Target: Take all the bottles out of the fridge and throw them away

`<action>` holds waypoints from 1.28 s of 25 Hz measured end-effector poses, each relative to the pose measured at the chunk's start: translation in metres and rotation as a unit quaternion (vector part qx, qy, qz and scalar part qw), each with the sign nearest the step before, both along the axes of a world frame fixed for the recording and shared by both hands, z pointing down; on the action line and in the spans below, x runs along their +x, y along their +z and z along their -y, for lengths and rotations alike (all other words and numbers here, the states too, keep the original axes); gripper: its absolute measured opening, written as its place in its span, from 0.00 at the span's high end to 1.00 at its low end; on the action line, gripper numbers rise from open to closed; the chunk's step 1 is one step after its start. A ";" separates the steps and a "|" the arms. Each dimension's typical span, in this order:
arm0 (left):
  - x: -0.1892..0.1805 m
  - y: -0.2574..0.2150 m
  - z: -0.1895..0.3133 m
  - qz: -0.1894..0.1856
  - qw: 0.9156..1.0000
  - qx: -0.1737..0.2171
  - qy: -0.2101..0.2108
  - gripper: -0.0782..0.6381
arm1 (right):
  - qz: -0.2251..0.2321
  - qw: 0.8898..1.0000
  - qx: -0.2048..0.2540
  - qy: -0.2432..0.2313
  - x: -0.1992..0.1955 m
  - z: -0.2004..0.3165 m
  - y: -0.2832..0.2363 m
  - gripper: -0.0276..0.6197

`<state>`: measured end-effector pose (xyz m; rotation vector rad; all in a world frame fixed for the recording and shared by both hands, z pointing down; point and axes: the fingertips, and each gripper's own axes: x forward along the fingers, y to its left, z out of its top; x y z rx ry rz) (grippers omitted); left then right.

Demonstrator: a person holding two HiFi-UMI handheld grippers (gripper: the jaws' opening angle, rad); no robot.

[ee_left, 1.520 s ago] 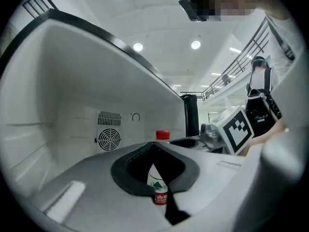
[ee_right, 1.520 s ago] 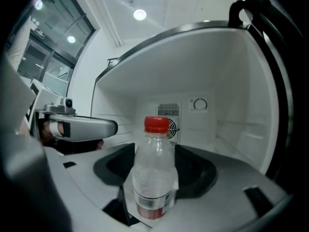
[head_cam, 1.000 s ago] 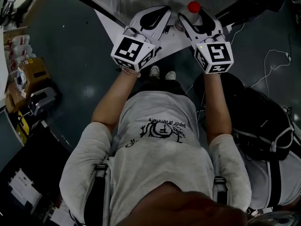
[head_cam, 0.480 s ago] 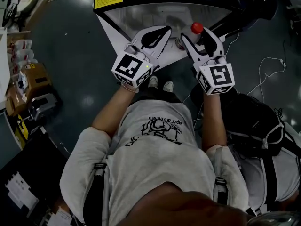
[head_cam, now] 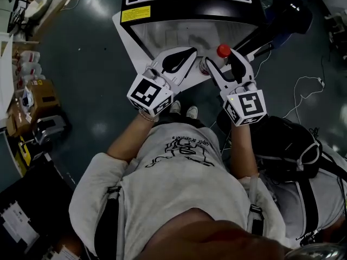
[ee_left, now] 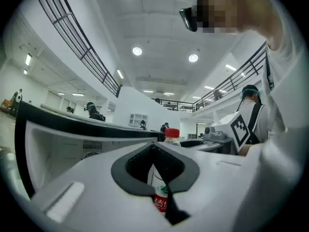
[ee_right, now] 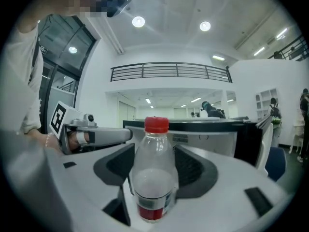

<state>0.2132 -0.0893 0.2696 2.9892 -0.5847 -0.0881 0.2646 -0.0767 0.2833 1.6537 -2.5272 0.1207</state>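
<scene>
Clamping bottle [ee_right: 152,178], right claw [head_cam: 222,58] has backed from fridge [head_cam: 190,10] — left claw [head_cam: 183,57] closed.

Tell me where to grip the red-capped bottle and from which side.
Grip the bottle on its straight, label-wrapped body, below the tapering shoulder, with jaws closing from either side. It stands upright, and that is its widest, most even part. The right gripper holds it there.

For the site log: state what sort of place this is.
Probably a large open lab or workshop hall, not a home: a railed mezzanine under round ceiling lights, loose cables on the dark floor, and boxes at the side.
</scene>
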 end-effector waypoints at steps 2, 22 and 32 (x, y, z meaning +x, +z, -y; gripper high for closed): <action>0.000 -0.005 -0.003 -0.002 1.000 0.002 0.003 0.88 | -0.003 1.000 0.002 -0.001 -0.001 -0.004 -0.007 0.55; -0.008 -0.041 -0.039 -0.009 0.999 0.009 0.030 0.88 | -0.016 1.000 0.005 -0.014 -0.010 -0.039 -0.048 0.55; -0.006 -0.042 -0.042 -0.010 1.000 0.001 0.010 0.88 | -0.014 0.999 0.014 -0.025 -0.007 -0.037 -0.054 0.55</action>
